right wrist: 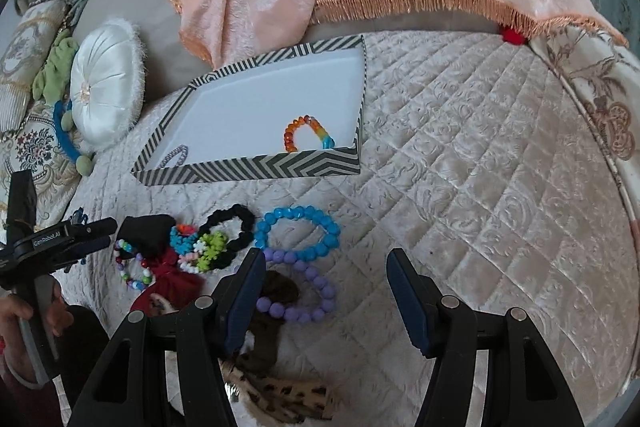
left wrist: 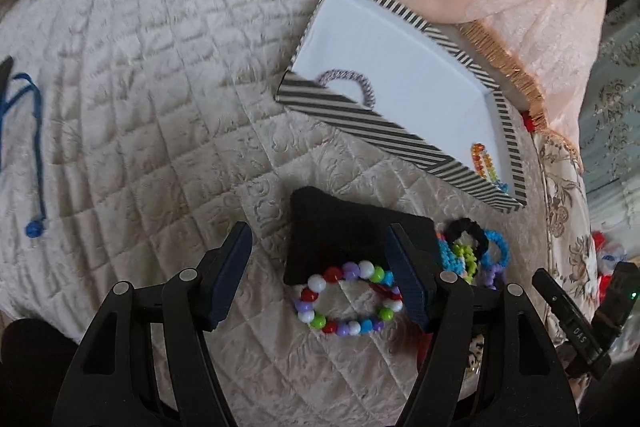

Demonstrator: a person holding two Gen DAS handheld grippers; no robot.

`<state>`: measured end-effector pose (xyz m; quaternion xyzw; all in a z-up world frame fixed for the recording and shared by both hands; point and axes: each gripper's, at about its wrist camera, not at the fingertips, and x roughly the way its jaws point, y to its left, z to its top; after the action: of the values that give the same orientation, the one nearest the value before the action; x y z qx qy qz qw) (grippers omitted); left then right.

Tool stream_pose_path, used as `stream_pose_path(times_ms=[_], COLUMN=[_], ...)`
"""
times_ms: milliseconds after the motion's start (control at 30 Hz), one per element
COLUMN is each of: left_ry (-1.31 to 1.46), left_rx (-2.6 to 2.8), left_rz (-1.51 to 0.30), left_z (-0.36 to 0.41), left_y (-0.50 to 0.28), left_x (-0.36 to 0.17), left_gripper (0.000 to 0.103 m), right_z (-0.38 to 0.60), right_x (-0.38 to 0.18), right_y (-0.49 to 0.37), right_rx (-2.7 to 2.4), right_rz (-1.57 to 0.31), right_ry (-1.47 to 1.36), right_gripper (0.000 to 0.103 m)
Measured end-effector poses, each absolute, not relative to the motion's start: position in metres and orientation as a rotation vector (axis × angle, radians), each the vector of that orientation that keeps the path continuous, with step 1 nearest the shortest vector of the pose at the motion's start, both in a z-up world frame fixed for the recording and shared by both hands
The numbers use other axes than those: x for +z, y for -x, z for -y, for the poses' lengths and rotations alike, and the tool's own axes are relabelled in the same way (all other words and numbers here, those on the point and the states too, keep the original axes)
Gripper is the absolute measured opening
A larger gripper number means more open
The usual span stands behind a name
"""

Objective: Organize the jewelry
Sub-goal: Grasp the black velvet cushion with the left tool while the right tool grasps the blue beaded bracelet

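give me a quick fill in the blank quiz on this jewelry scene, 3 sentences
1. The striped box already holds ____ bracelets.
2. The left gripper has its jaws open around the ____ beaded bracelet.
3. The blue bracelet lies on the quilt, just above the ____ one.

Missing words: two; multicolored; purple

left gripper (left wrist: 320, 275) fingers spread over multicolour bead bracelet (left wrist: 347, 301) | striped box (left wrist: 400, 91) beyond, on quilt (left wrist: 140, 107)
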<state>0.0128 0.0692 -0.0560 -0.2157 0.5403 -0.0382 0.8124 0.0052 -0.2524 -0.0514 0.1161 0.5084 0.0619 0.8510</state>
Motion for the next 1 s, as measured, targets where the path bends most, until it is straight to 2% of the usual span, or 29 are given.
stream_pose_path(times_ms=[233,267,300,333,400,433,467,500,1000], left_ry=[0.462,0.450,0.441,0.438,0.401,0.383,0.383,0.386,0.362], left_rx=[-0.135,-0.137,-0.140,-0.145,-0.142,-0.134,-0.138,-0.137,-0.164], left_rz=[-1.185,-1.186,-1.188,-1.183,-1.182,-1.178,-1.176,-1.171,-0.963], left_z=[-0.059,-0.058,-0.056,-0.055,-0.052,-0.051,-0.052,-0.053,-0.053], left_y=[-0.025,-0.027,-0.029,-0.030,-0.032,-0.033,-0.033,-0.034,-0.029], left_x=[-0.066,-0.068,-0.069,-0.069,-0.069,-0.068,-0.068,-0.065,0.022], left_gripper=[0.068,0.068,0.067,0.055,0.028,0.024,0.022,0.019,0.015], right_z=[0.247,0.246,0.245,0.243,0.237,0.235,0.234,0.234,0.225], right_x=[-0.086,-0.091,-0.095,-0.099,-0.100,-0.099,-0.098,-0.097,-0.011], right_y=[-0.041,-0.045,-0.047,-0.050,-0.051,-0.051,-0.050,-0.051,-0.037], right_rx=[0.167,0.173,0.177,0.175,0.165,0.168,0.177,0.182,0.248], right_rz=[-1.128,-1.132,-1.133,-1.131,-1.110,-1.108,-1.101,-1.098,-0.916], right_ry=[-0.187,-0.182,-0.176,-0.161,-0.088,-0.071,-0.068,-0.074,-0.122], right_gripper=[0.060,0.057,0.046,0.043,0.028,0.024,0.013,0.008,0.008])
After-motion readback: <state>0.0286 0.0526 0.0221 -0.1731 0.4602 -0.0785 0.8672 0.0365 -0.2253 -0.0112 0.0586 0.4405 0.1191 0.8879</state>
